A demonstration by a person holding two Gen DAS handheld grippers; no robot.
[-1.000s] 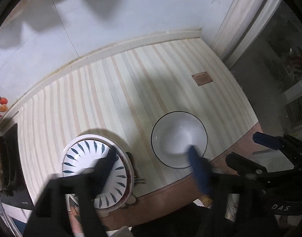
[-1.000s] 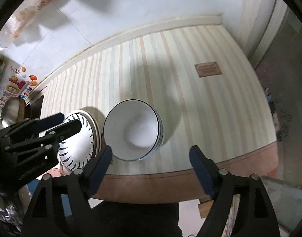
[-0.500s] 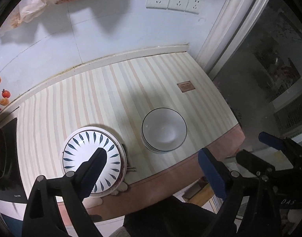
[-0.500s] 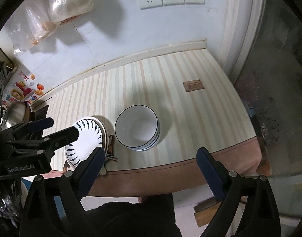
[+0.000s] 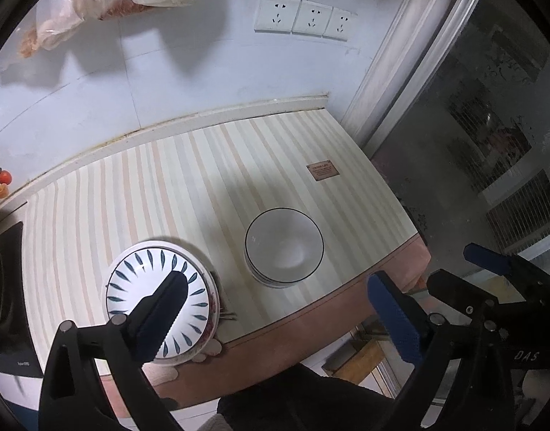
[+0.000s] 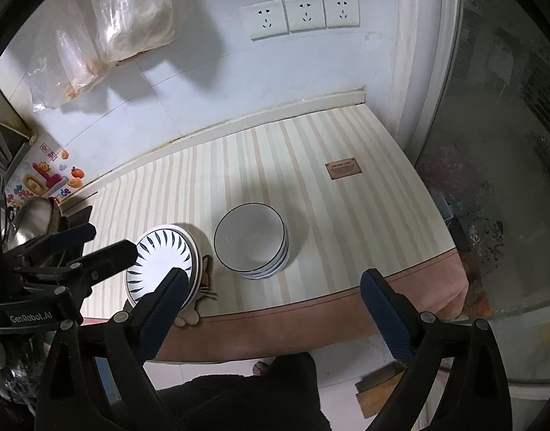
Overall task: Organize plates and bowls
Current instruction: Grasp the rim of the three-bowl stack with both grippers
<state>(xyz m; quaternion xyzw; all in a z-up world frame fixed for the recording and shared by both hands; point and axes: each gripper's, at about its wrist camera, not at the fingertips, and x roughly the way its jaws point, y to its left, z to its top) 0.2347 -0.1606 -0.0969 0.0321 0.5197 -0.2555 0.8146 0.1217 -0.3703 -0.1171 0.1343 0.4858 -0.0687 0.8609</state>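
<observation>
Hovering above the striped cream tabletop (image 5: 217, 179), the left gripper (image 5: 278, 309) and right gripper (image 6: 271, 309) both gape wide, holding nothing. Stacked black-rimmed white bowls (image 6: 251, 240) sit just beside stacked leaf-patterned white plates (image 6: 163, 260) near the front edge.

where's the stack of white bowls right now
The stack of white bowls sits on the striped table near its front edge, just right of the leaf-patterned plates, apart from both open grippers.

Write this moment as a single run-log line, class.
left hand-held gripper: open, empty | right hand-held gripper: open, empty | bowls: stacked on table | plates: stacked left of bowls
</observation>
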